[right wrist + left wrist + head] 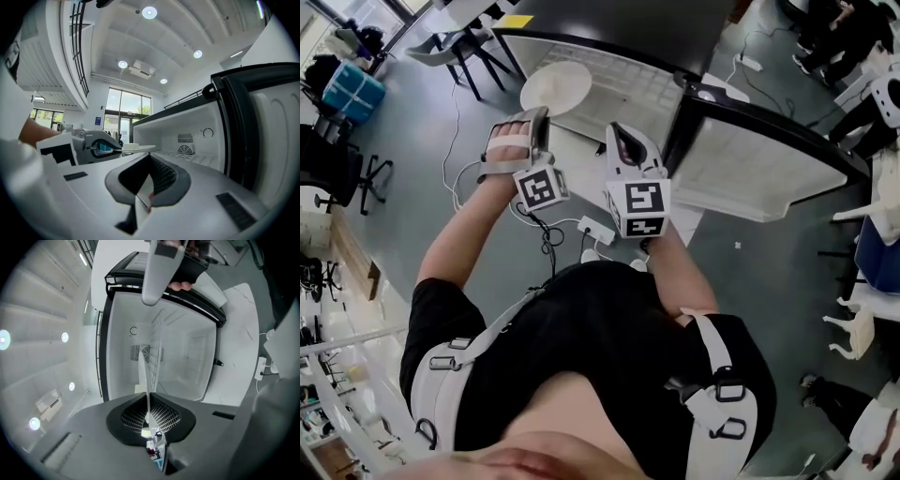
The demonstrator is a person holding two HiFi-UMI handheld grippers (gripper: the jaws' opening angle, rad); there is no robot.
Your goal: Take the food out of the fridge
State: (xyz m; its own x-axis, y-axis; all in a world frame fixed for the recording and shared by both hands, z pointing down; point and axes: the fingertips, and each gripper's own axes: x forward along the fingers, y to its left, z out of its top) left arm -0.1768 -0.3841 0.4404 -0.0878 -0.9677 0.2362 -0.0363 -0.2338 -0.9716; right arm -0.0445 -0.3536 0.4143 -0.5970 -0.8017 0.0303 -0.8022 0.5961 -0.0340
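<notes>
We see the left gripper (536, 117) clamped on the rim of a pale round plate (555, 86). In the left gripper view the ribbed pads press on the plate from both sides, and the plate (146, 380) shows edge-on as a thin white line that runs away from the jaws. From the head view the plate's top face looks plain and cream-white. We cannot tell whether any food lies on it.

The plate hangs in front of the open fridge (619, 89), near the left side of its mouth. In the right gripper view it (136, 148) lies flat at the front edge of the white compartment and touches no shelf that we can see. The fridge door (750, 159) stands swung out to the right. On the fridge's back wall we can make out a round vent (185, 150) and a dial (207, 132) above it.

The right gripper (623, 141) is just beside the left one and points toward the fridge. Its jaws are together in its own view (149, 173), with the pads meeting and nothing between them. The two grippers are close but do not touch.

Below them, a white power strip (595, 228) with a dark cable lies on the grey floor.
</notes>
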